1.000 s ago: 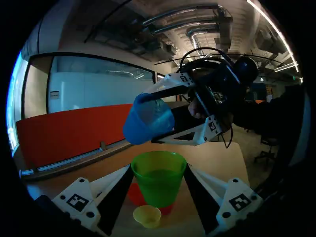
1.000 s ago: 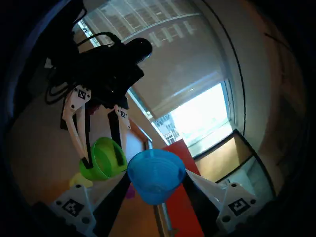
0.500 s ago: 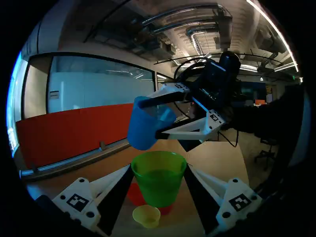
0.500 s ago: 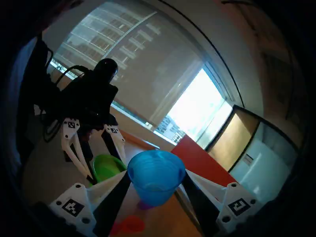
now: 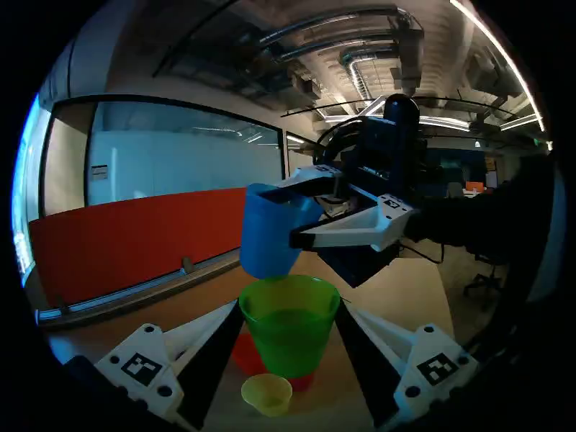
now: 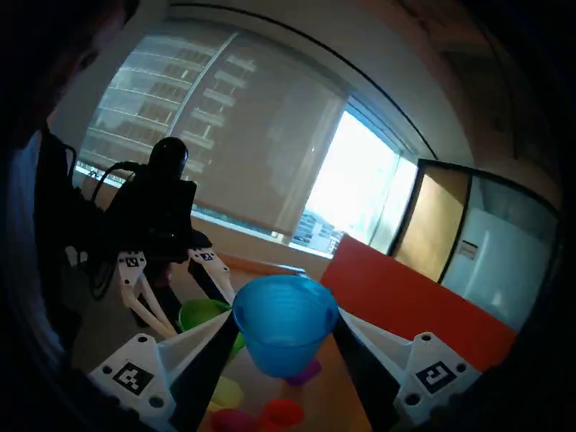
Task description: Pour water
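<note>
- My left gripper (image 5: 288,317) is clamping the green cup (image 5: 289,338), holding it upright.
- My right gripper (image 6: 284,327) is clamping the blue cup (image 6: 283,345), nearly upright, just above the green one.

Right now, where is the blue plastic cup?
In the left gripper view, the blue plastic cup is centre frame, gripped by the right hand-held gripper, just above the rim of the green plastic cup that the left hand-held gripper holds.

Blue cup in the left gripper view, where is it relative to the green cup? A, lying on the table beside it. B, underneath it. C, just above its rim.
C: the blue cup, gripped by the right gripper, hangs just above the green cup.
</note>
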